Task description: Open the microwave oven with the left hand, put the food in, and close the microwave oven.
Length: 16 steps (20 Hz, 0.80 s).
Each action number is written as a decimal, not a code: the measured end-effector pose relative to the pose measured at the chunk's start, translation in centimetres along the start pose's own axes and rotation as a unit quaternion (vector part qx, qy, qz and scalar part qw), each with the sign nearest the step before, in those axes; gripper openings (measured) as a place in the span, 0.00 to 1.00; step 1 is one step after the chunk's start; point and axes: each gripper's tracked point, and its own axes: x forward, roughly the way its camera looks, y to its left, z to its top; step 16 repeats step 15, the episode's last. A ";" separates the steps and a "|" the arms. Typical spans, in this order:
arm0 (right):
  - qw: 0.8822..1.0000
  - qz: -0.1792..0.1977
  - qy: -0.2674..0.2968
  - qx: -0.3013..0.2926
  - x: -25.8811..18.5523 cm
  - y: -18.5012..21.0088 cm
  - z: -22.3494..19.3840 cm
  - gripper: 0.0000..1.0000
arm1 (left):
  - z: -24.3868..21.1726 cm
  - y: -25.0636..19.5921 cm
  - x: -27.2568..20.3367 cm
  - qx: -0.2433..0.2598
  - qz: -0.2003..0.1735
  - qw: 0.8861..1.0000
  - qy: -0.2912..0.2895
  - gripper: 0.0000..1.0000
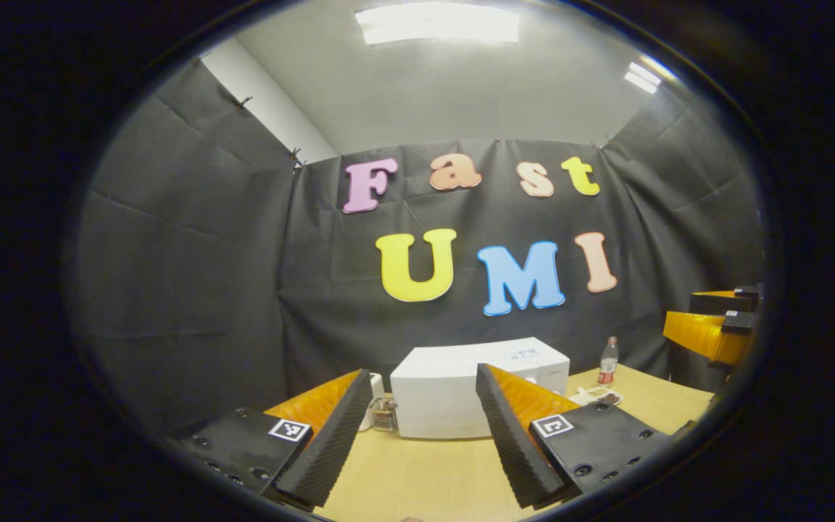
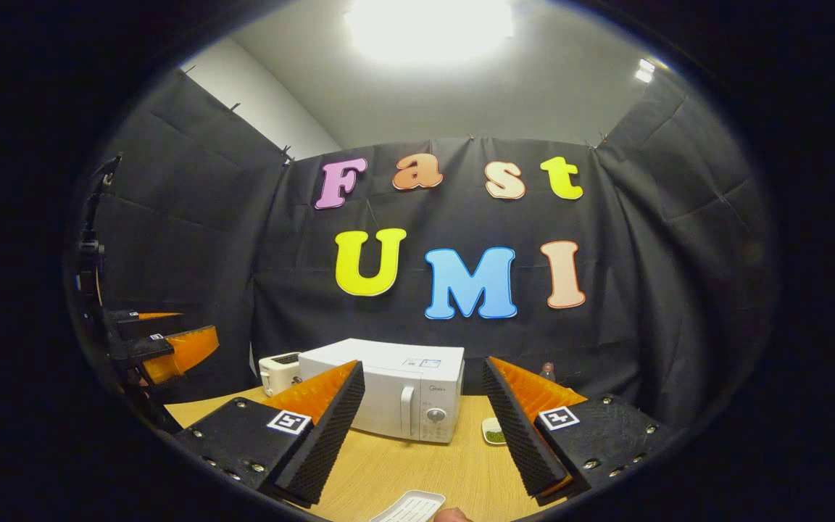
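Microwave oven standing closed at the far middle of the bench, its vertical door handle just left of the control dial. Left gripper held well short of the oven, its fingers spread wide with nothing between them; right gripper likewise wide open and empty, also well back from the oven. In the right gripper view a small dish of green food sits just right of the oven, a white tray lies at the near edge, and a toaster stands to the oven's left. In the left gripper view a plate of food and a bottle lie to the oven's right.

Task judged not yet begun: door still shut, food outside. Risks from here: the left fingers closing beside the slim handle instead of around it; a pull dragging the light oven across the smooth bench instead of swinging the door; the door sweeping into the toaster.
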 end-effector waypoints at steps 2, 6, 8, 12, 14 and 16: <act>1.000 -0.004 -0.002 -0.001 -0.1 0.3 0.2 0.98 | 0.0 0.7 -0.3 -0.002 0.003 1.000 -0.002 0.95; 1.000 -0.008 -0.003 -0.003 -0.5 0.7 0.7 0.98 | 0.1 1.4 -0.7 -0.004 0.005 1.000 -0.005 0.94; 1.000 -0.010 -0.007 -0.005 -0.7 0.7 1.0 0.98 | 0.2 1.6 -0.9 -0.007 0.004 1.000 -0.005 0.93; 1.000 -0.012 -0.010 -0.004 -0.9 0.8 1.5 0.98 | 0.2 2.3 -1.0 -0.011 0.011 1.000 -0.002 0.99; 1.000 -0.013 -0.012 -0.005 -0.8 0.7 1.8 0.98 | 0.4 2.9 -1.2 -0.011 0.015 1.000 -0.004 0.95; 1.000 -0.013 -0.014 -0.006 -0.8 0.8 2.0 0.98 | 0.4 3.1 -1.3 -0.012 0.016 1.000 -0.005 0.95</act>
